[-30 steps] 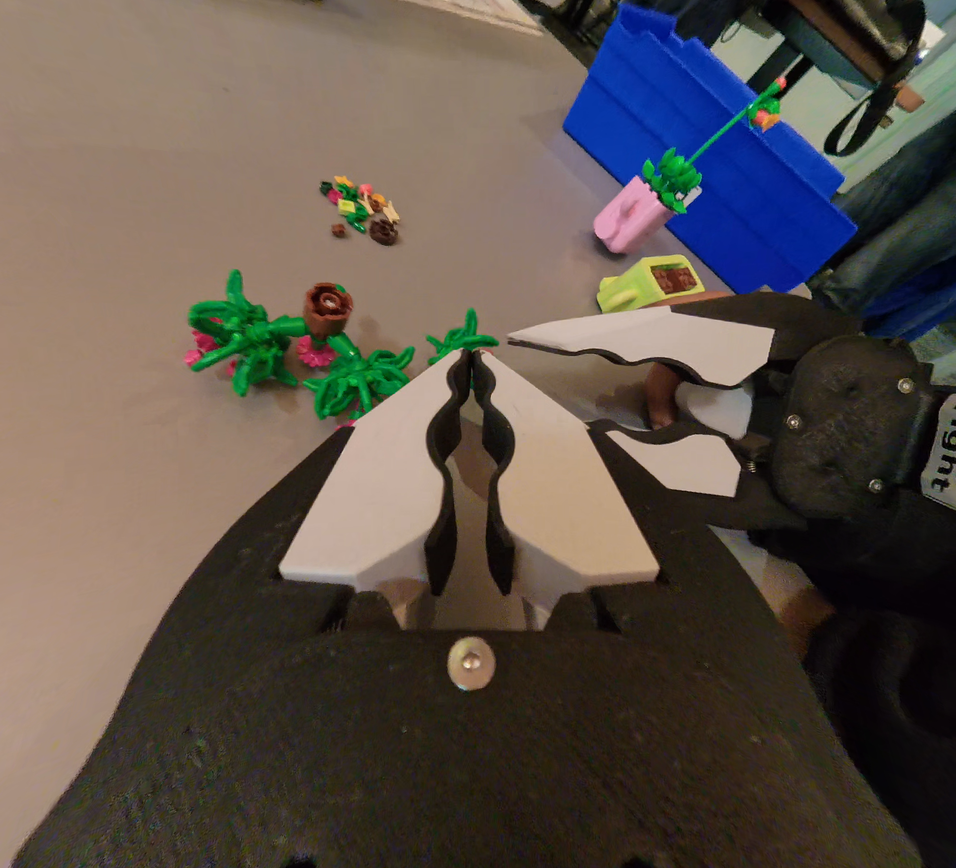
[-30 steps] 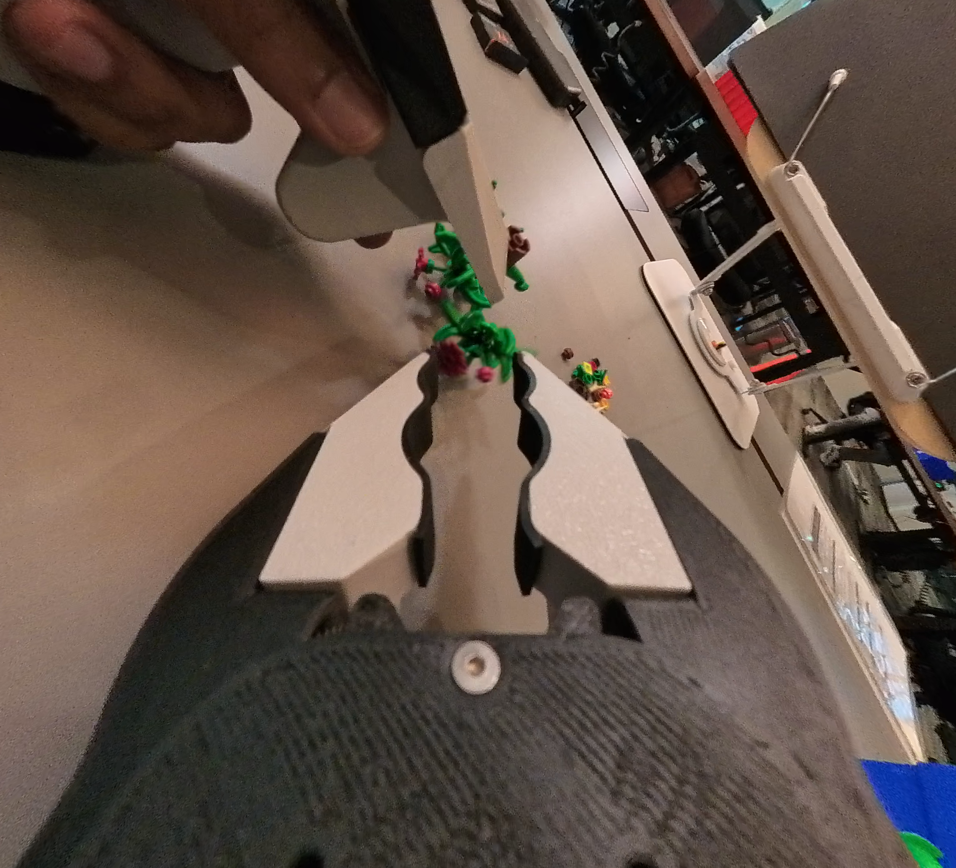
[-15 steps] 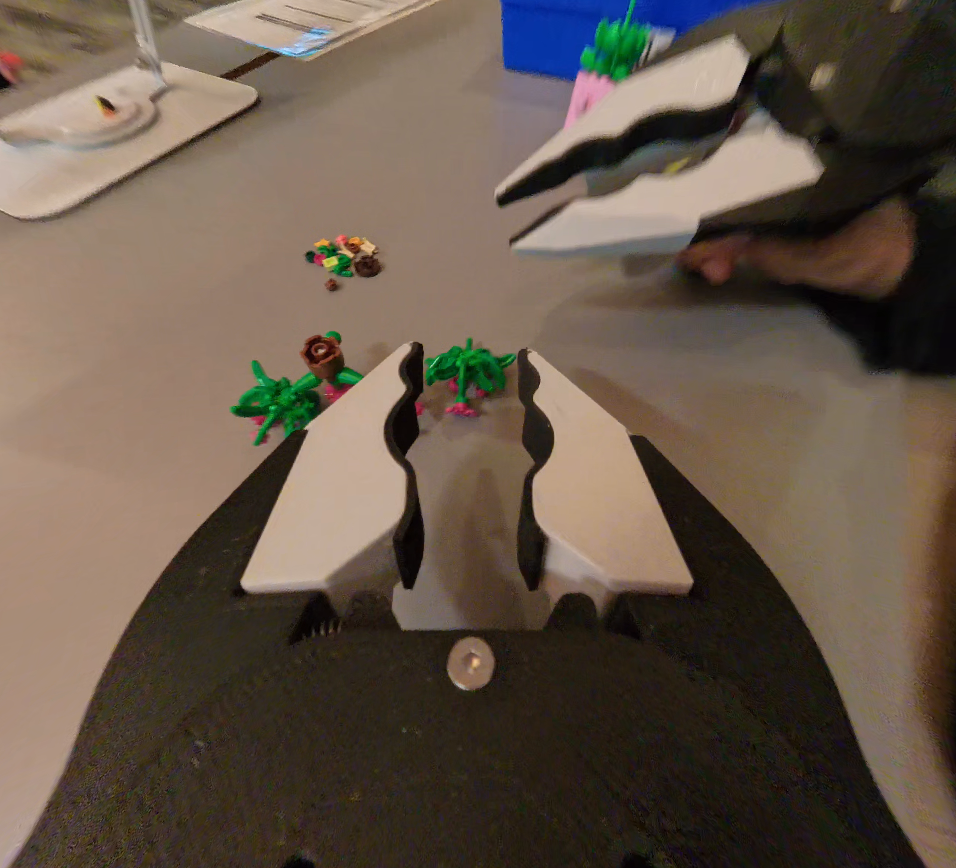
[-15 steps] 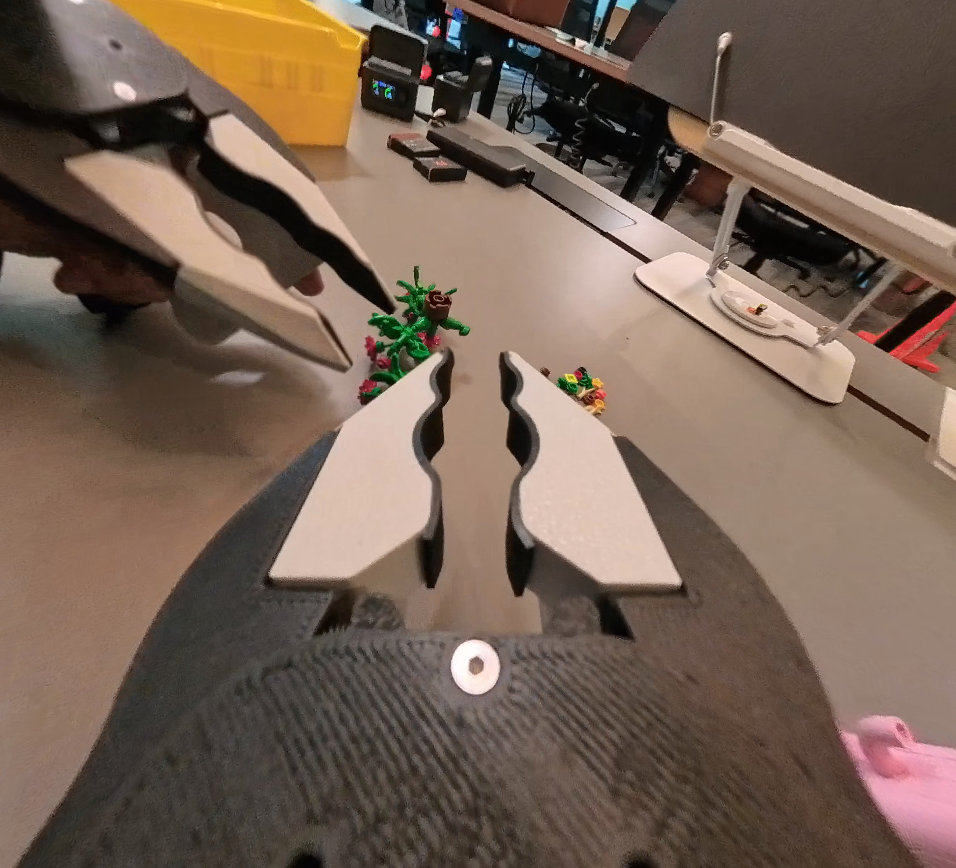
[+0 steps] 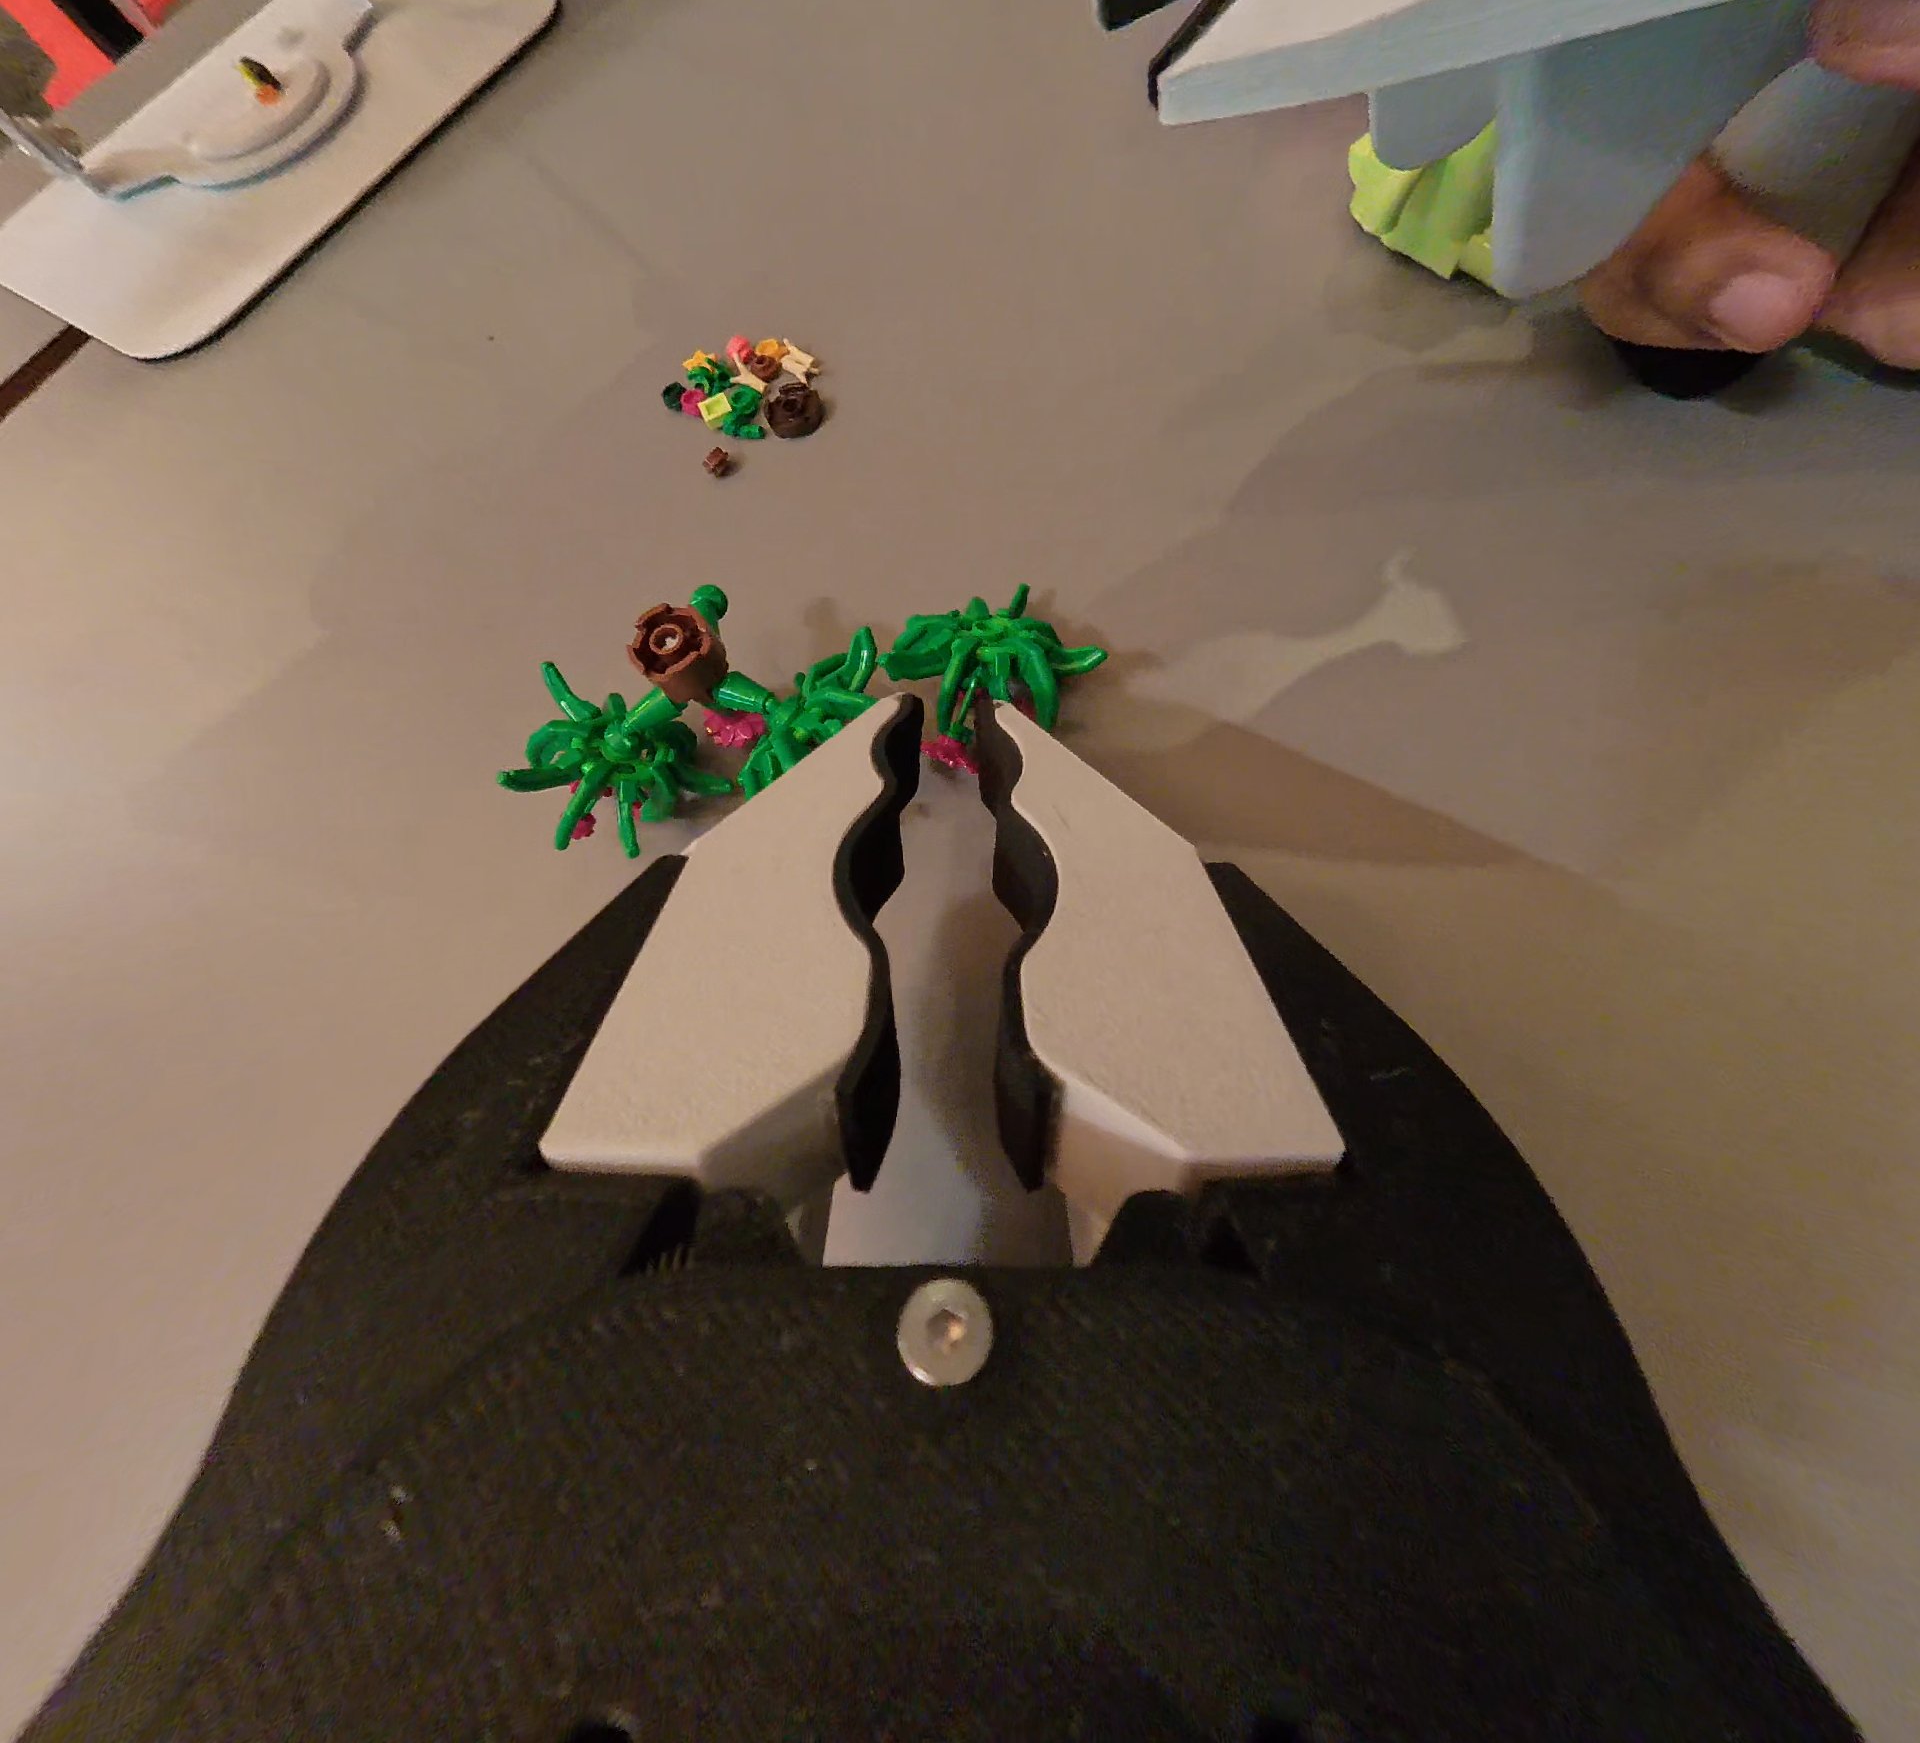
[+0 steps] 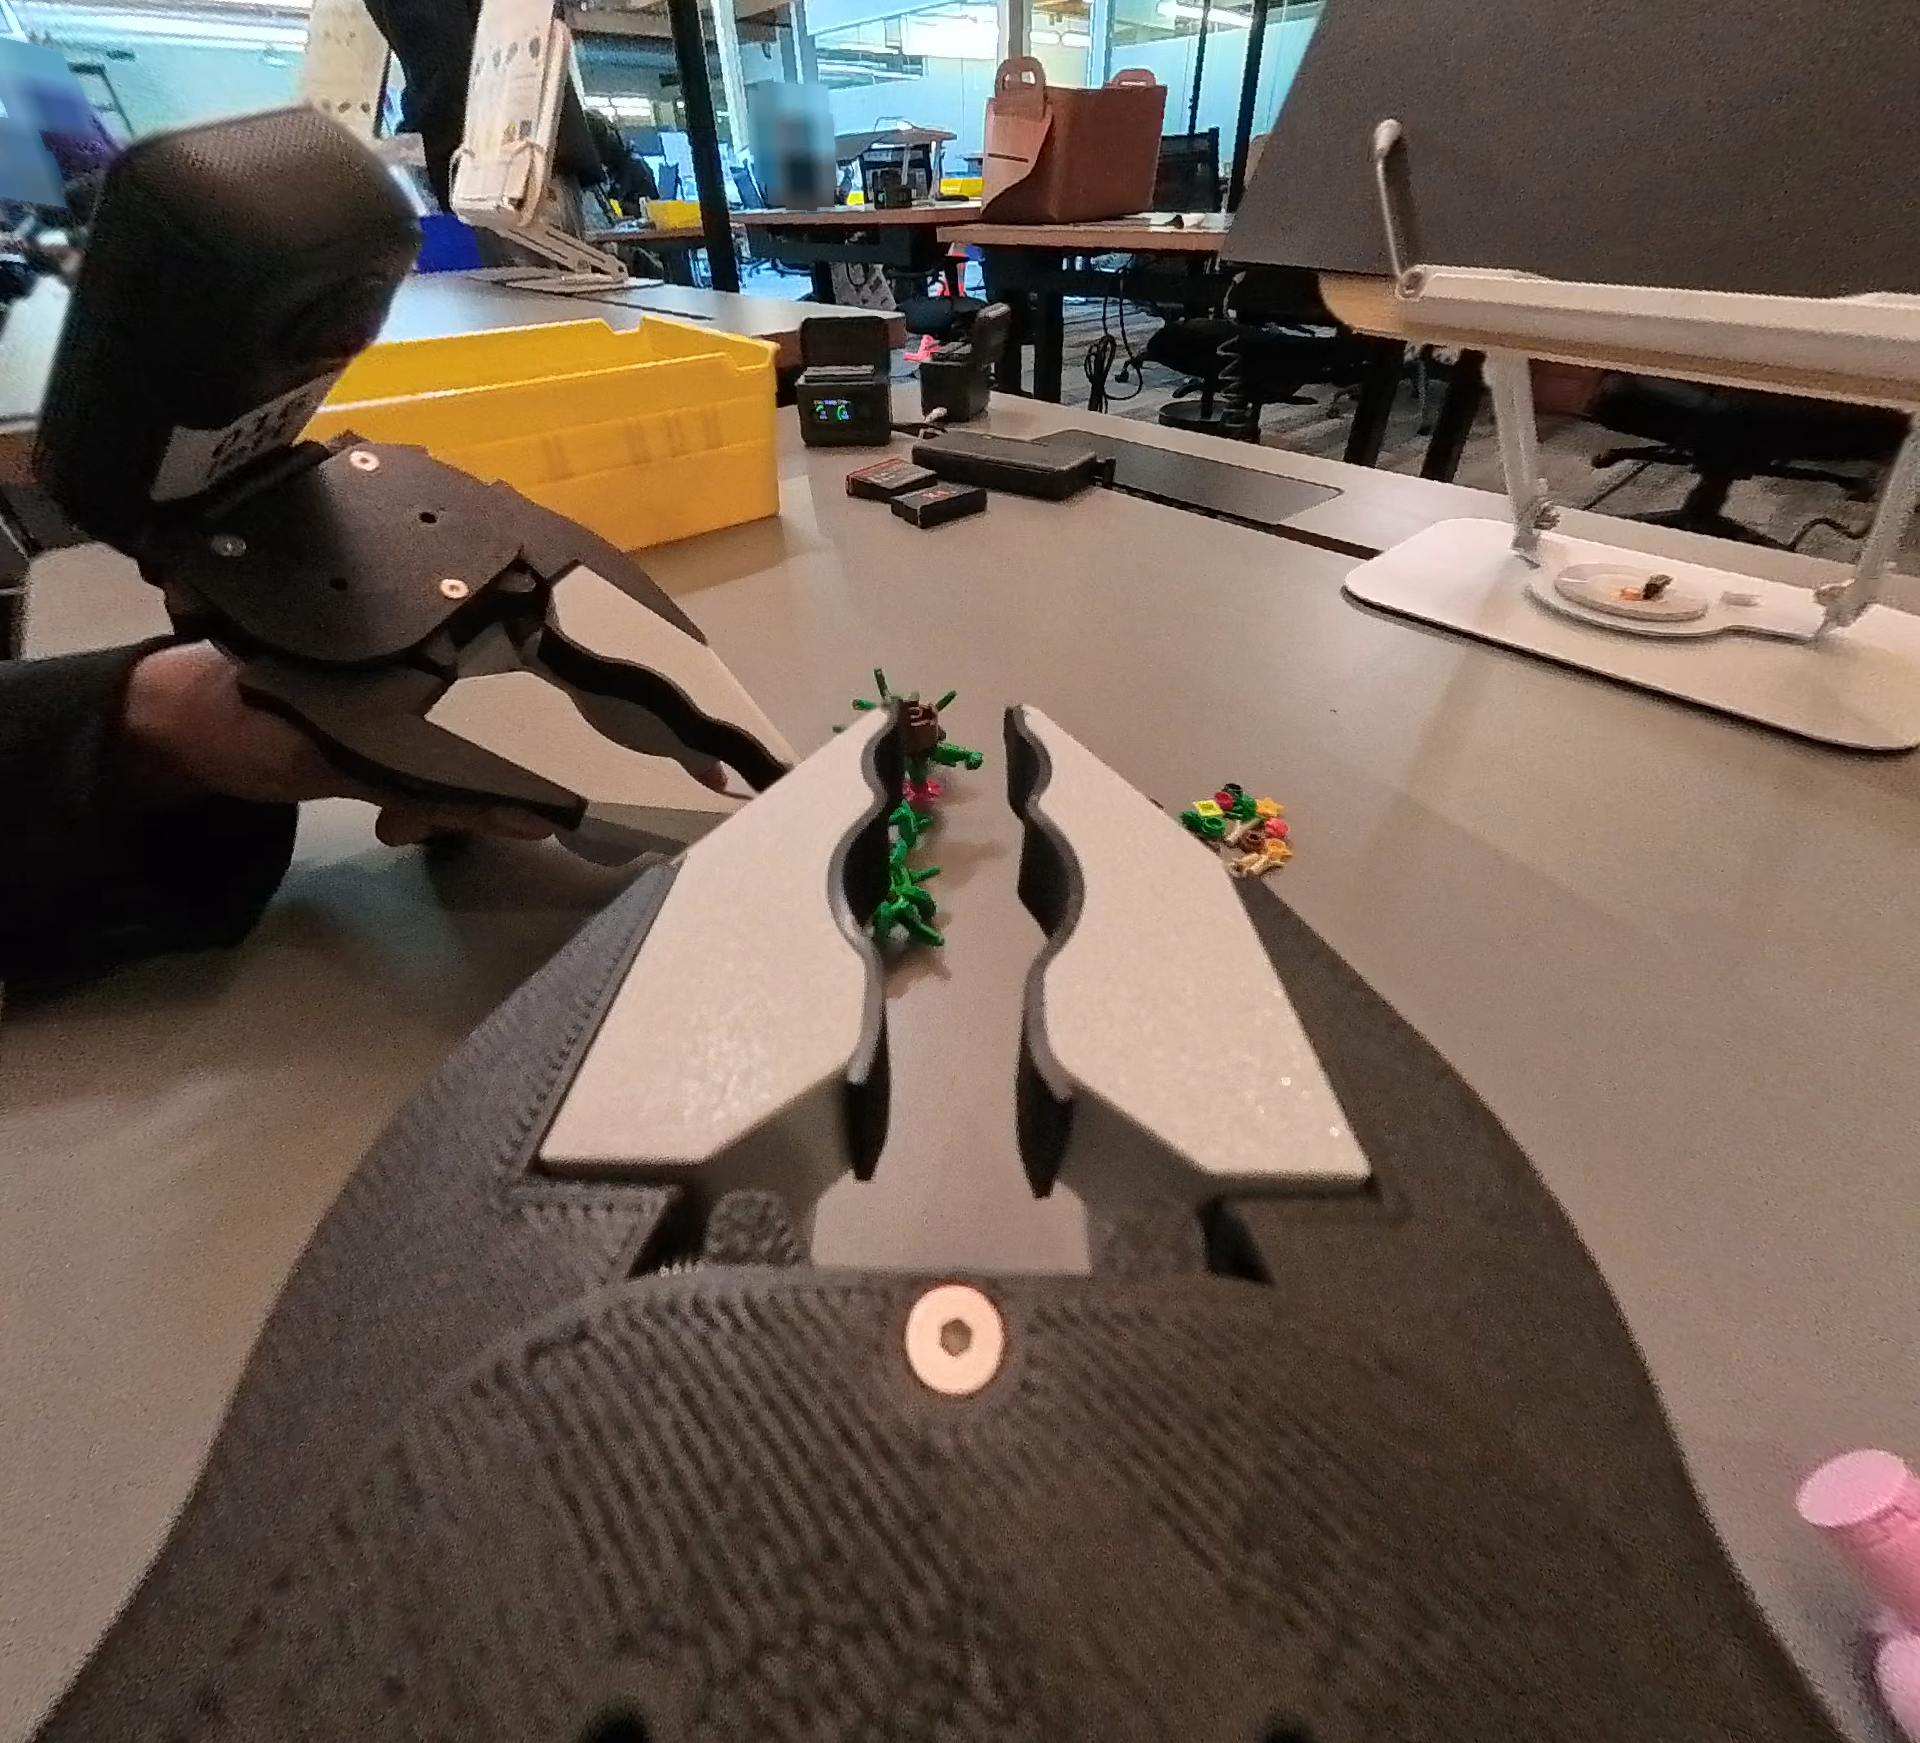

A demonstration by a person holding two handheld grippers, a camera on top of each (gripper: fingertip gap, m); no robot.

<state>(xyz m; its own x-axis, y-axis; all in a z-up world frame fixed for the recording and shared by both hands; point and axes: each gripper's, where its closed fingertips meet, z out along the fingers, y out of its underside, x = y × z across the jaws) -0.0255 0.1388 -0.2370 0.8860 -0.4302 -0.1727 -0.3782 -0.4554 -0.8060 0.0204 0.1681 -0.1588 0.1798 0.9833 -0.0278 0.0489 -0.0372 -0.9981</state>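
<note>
Between the left gripper's (image 5: 948, 719) narrowly parted fingertips sits the stem of a green toy plant sprig (image 5: 987, 654) with a pink bloom, apparently not yet pinched. At ten o'clock lie more sprigs with a brown toy flower (image 5: 675, 646); at eleven, a pile of small coloured pieces (image 5: 748, 389). The right gripper (image 6: 951, 722) hovers empty, jaws spread, above the grey table (image 6: 1455, 862).

Matt grey table (image 5: 1351, 914), faint sheen. Glossy plastic leaf sprigs (image 5: 987, 654). Gripper shell (image 6: 727, 1537) rough ribbed black plastic (printed look); fingers (image 6: 1164, 997) smooth matt grey; shiny metal screw (image 6: 954, 1337).
</note>
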